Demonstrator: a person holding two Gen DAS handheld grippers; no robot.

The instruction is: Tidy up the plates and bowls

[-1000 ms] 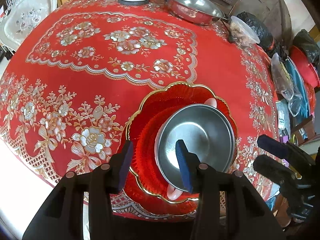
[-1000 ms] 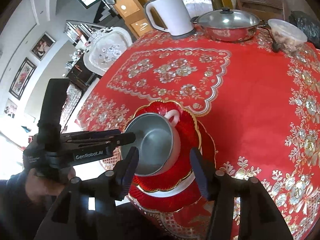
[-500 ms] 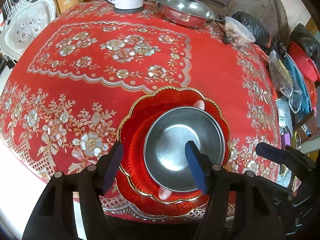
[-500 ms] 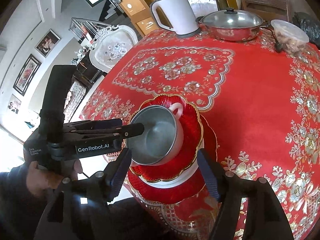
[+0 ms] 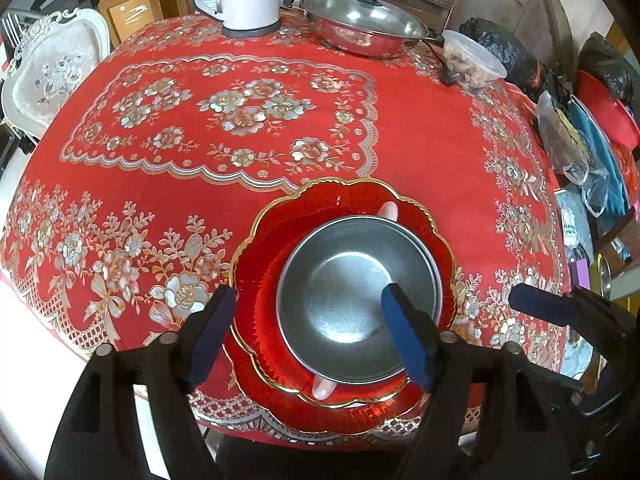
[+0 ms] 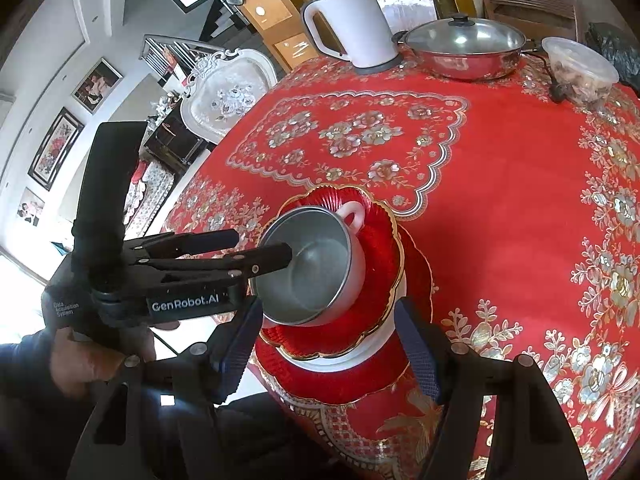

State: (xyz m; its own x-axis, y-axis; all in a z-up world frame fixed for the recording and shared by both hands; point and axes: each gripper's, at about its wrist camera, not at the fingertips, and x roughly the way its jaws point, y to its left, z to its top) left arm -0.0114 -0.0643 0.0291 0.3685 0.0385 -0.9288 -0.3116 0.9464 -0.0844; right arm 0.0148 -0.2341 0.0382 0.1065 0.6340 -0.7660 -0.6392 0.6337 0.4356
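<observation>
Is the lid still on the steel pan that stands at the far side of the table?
Yes: the glass lid with its black knob sits on the steel pan beside the white kettle.

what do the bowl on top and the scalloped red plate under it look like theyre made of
Bowl: looks like brushed stainless steel inside, grey with soft glare; its outside looks white, maybe plastic or enamel. Scalloped red plate: glossy, ribbed, with a gold rim; it could be glass or glazed ceramic, hard to tell which.
</observation>
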